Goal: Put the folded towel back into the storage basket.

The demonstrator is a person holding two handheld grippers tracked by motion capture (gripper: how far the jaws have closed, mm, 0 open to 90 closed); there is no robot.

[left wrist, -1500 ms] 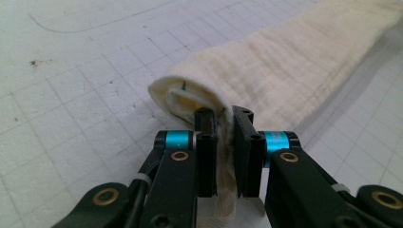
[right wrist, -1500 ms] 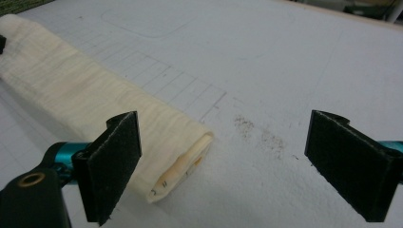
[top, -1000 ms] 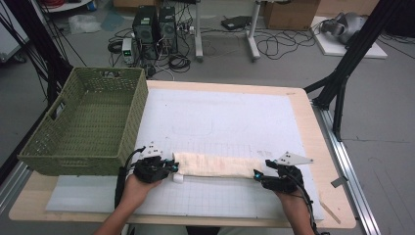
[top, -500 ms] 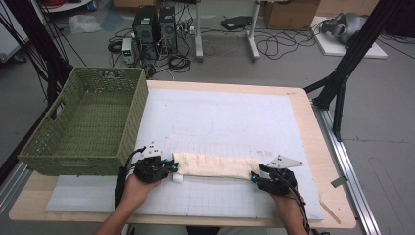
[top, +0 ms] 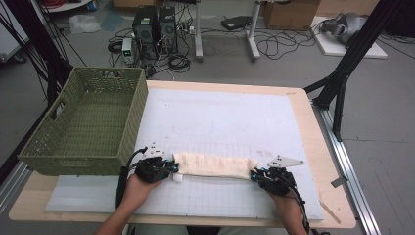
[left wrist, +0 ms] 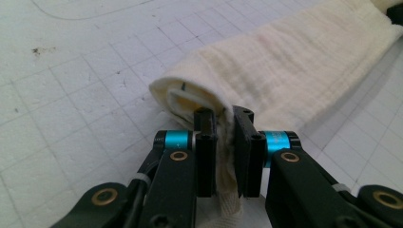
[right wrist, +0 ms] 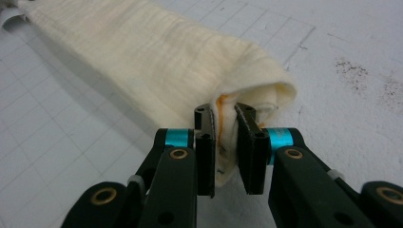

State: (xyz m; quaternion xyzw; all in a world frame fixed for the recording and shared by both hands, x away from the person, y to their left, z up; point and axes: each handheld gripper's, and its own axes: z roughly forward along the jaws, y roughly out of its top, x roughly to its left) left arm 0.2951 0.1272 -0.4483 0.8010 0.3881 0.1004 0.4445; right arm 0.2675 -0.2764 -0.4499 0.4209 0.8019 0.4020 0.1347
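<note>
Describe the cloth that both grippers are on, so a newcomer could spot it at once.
On the white gridded mat, right of the green wicker basket, along the near edge lies a cream folded towel. It is a long flat strip, pinched at each end by the left gripper and the right gripper.

**Cream cloth, folded long**

Cream towel is lying flat as 1 long narrow folded strip across the near part of the mat, soft ribbed weave, layers curling open at both ends, each end pinched.
</note>
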